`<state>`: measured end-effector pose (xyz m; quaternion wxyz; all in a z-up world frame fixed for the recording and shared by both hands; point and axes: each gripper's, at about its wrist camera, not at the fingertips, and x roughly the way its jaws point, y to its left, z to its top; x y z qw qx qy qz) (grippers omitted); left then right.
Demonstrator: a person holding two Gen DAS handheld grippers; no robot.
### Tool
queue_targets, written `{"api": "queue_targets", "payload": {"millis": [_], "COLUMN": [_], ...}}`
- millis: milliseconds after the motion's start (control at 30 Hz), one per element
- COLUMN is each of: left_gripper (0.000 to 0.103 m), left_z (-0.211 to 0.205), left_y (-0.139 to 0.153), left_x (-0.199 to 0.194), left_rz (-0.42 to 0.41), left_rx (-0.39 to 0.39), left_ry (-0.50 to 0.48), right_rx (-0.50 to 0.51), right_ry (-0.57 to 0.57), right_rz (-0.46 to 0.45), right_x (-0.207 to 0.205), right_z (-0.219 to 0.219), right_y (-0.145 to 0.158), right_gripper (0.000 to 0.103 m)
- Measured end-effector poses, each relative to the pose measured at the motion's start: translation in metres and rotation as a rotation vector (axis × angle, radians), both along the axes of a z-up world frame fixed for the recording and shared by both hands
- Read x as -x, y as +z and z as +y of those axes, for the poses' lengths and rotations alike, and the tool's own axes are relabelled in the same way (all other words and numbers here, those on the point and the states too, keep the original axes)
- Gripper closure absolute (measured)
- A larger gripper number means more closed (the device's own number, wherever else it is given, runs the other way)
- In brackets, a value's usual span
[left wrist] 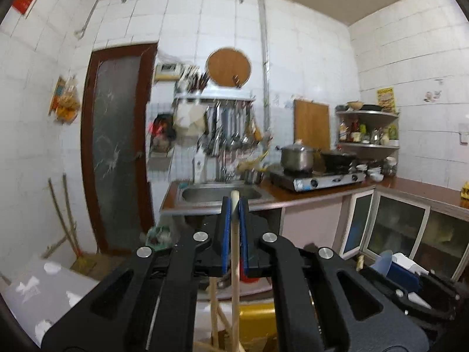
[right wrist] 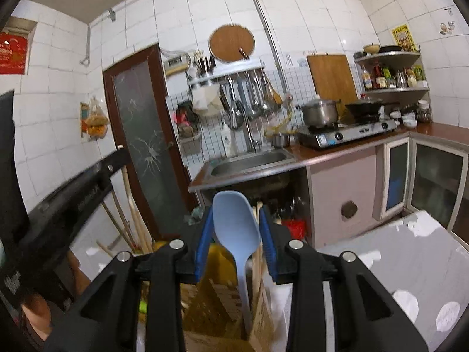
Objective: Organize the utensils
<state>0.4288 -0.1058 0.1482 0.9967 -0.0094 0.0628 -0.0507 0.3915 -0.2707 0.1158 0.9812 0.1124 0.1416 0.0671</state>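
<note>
My left gripper (left wrist: pixel 234 205) is shut on a pale wooden stick-like utensil (left wrist: pixel 235 252), held upright between the blue pads; its lower end runs down toward a yellow container (left wrist: pixel 255 314) below. My right gripper (right wrist: pixel 236 214) stands around a light blue spoon (right wrist: pixel 236 223), bowl up, handle running down into a cardboard box (right wrist: pixel 222 302); the blue pads sit at the bowl's sides with small gaps. More wooden sticks (right wrist: pixel 258 252) stand behind the spoon. The right gripper (left wrist: pixel 410 290) shows at lower right in the left wrist view.
A white table (right wrist: pixel 395 264) with pale spots lies to the right, also showing in the left view (left wrist: pixel 44 287). Behind are a steel sink (right wrist: pixel 249 161), a gas stove with a pot (right wrist: pixel 319 114), hanging ladles (right wrist: pixel 252 99), cabinets (right wrist: pixel 425 182) and a cracked glass door (right wrist: pixel 146 146).
</note>
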Motion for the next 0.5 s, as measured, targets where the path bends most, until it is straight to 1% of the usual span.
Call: {"api": "queue_targets", "payload": {"millis": [33, 67, 100, 133, 167, 233, 300, 333, 367, 433, 467, 500], "left_gripper": [0.082, 0.074, 0.055, 0.04, 0.035, 0.022, 0.013, 0.007, 0.004, 0.004, 0.004, 0.004], "left_z": [0.005, 0.011, 0.014, 0.02, 0.026, 0.037, 0.049, 0.058, 0.063, 0.072, 0.077, 0.081], "left_y": [0.001, 0.002, 0.005, 0.01, 0.014, 0.022, 0.03, 0.034, 0.037, 0.041, 0.043, 0.043], "left_x": [0.001, 0.005, 0.009, 0.02, 0.03, 0.051, 0.078, 0.097, 0.111, 0.14, 0.159, 0.175], "left_rz": [0.022, 0.036, 0.037, 0.026, 0.014, -0.003, 0.003, 0.003, 0.002, 0.006, 0.018, 0.033], "left_rx": [0.016, 0.025, 0.026, 0.021, 0.016, 0.01, 0.003, 0.0, -0.005, -0.014, -0.021, -0.03], "left_ry": [0.001, 0.006, 0.014, 0.033, 0.043, 0.063, 0.069, 0.076, 0.079, 0.075, 0.068, 0.058], "right_rx": [0.005, 0.011, 0.017, 0.022, 0.026, 0.031, 0.03, 0.031, 0.034, 0.042, 0.046, 0.052], "right_ry": [-0.002, -0.004, -0.018, -0.029, -0.034, -0.039, -0.042, -0.042, -0.045, -0.047, -0.043, -0.038], "right_rz": [0.01, 0.023, 0.034, 0.036, 0.037, 0.047, 0.052, 0.05, 0.044, 0.034, 0.021, 0.006], "right_x": [0.001, 0.003, 0.008, 0.014, 0.018, 0.035, 0.055, 0.067, 0.085, 0.111, 0.132, 0.15], "right_z": [0.0, 0.0, -0.001, -0.003, -0.004, -0.009, -0.012, -0.013, -0.015, -0.015, -0.015, -0.013], "right_y": [-0.003, -0.006, -0.008, -0.008, -0.007, -0.002, 0.003, 0.007, 0.012, 0.019, 0.025, 0.029], "right_gripper": [0.062, 0.055, 0.044, 0.042, 0.042, 0.04, 0.036, 0.032, 0.029, 0.021, 0.019, 0.014]}}
